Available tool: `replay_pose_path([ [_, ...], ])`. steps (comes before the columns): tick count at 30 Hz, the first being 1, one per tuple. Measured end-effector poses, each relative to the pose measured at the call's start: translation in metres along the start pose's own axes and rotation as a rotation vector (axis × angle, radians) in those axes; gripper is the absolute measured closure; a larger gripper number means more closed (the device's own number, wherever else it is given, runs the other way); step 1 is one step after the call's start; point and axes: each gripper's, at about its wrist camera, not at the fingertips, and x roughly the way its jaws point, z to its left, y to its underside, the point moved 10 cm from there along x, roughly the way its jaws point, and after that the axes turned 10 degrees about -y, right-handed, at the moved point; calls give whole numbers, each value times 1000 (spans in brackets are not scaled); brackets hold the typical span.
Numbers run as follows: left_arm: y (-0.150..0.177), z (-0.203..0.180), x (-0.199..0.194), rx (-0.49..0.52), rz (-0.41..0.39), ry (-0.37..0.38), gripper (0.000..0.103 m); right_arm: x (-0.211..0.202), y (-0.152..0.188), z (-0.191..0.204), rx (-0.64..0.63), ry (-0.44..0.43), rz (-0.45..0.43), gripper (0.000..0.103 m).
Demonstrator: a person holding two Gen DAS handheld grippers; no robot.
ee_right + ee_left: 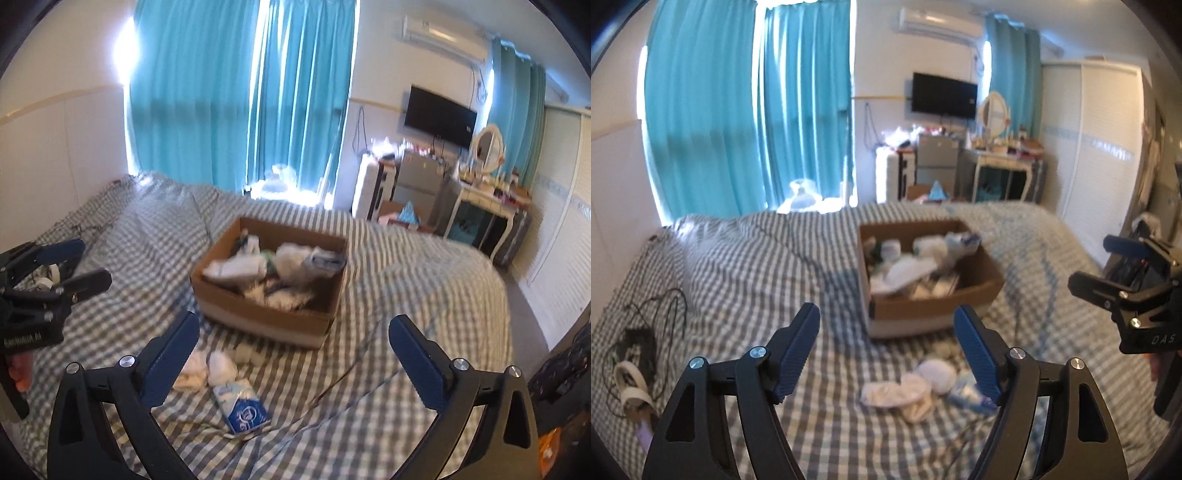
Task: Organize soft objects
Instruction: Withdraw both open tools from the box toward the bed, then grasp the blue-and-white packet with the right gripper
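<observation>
Left of left gripper [886, 354]: cables [646, 332] on bed [738, 266]. Left jaws spread, empty; white socks [908, 391] below, between them; cardboard box [923, 273] of soft items beyond. Right gripper [293, 350] jaws spread wide, empty; tissue pack [242, 406] lower left between them.

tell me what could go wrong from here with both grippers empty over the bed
1. The white socks and the tissue pack lie bunched together, so the open right gripper might pinch two at once.
2. The cardboard box is already heaped, so additions may spill.
3. The left gripper hovers over the same pile; they could collide.
</observation>
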Motion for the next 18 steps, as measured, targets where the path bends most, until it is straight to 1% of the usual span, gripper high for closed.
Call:
replay_pose_path([
  [3, 23, -3, 21, -12, 38, -14, 27, 29, 27, -2, 39, -31, 39, 0],
  [5, 40, -7, 34, -18, 62, -1, 27, 50, 48, -6, 93, -55, 69, 0],
  [9, 76, -19, 58, -9, 136, 9, 27, 76, 76, -10, 133, -63, 102, 0],
  [11, 93, -26, 70, -6, 175, 28, 27, 85, 86, -11, 132, -55, 102, 0],
  [13, 105, -26, 77, 8, 198, 21, 27, 94, 99, -9, 125, -45, 101, 0],
  [15, 118, -25, 84, 5, 230, 20, 27, 102, 108, -7, 136, -58, 125, 0],
  [18, 132, -20, 91, 2, 264, -1, 27, 113, 120, 3, 109, -84, 168, 0],
])
